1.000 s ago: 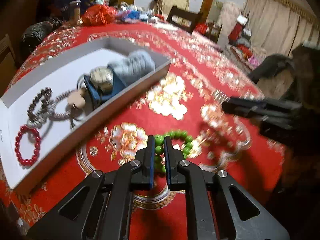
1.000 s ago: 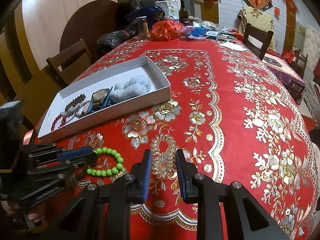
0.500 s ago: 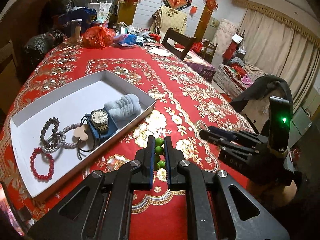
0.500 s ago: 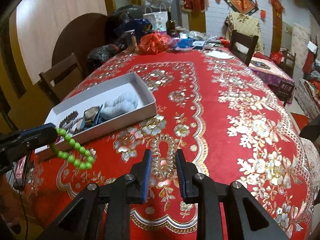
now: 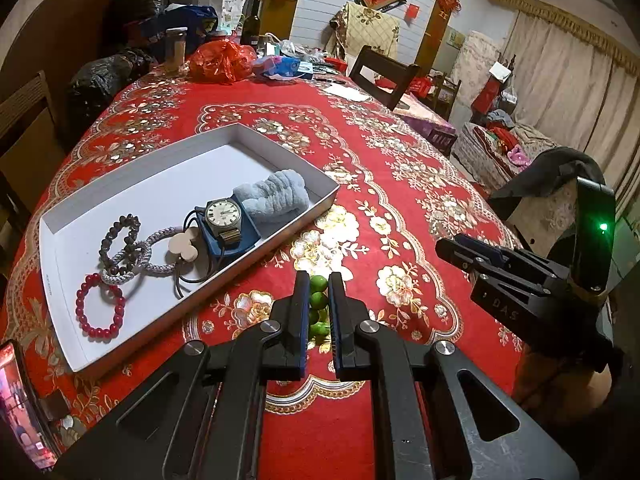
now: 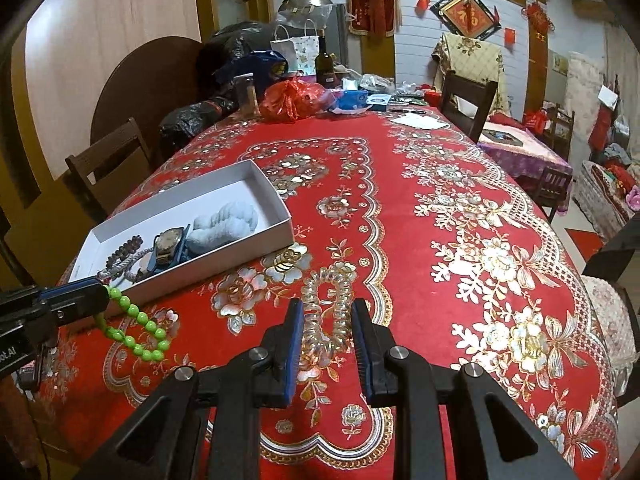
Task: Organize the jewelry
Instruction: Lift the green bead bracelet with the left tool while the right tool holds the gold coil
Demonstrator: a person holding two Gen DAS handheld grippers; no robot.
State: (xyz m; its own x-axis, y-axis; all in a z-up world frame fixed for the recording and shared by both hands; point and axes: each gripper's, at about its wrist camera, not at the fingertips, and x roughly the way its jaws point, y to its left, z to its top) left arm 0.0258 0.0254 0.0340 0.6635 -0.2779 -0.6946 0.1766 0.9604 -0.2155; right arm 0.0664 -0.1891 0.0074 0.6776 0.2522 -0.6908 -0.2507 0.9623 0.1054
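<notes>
Off the box's near long wall, your left gripper (image 5: 319, 300) is pinched on the green bracelet (image 6: 136, 330), which hangs clear of the tablecloth (image 6: 400, 240) below the fingertips. The box (image 5: 320, 200) lies to that gripper's left and slightly ahead, its long axis running away on a diagonal, so the carry is a short sideways one over the wall (the left arm is clearly the nearer). Inside are a red bracelet (image 5: 98, 306), a watch (image 5: 223, 216) and other pieces. Your right gripper (image 6: 325, 320) is spread and empty, with the coil band (image 6: 326, 300) lying just ahead of its fingertips, long axis pointing away.
</notes>
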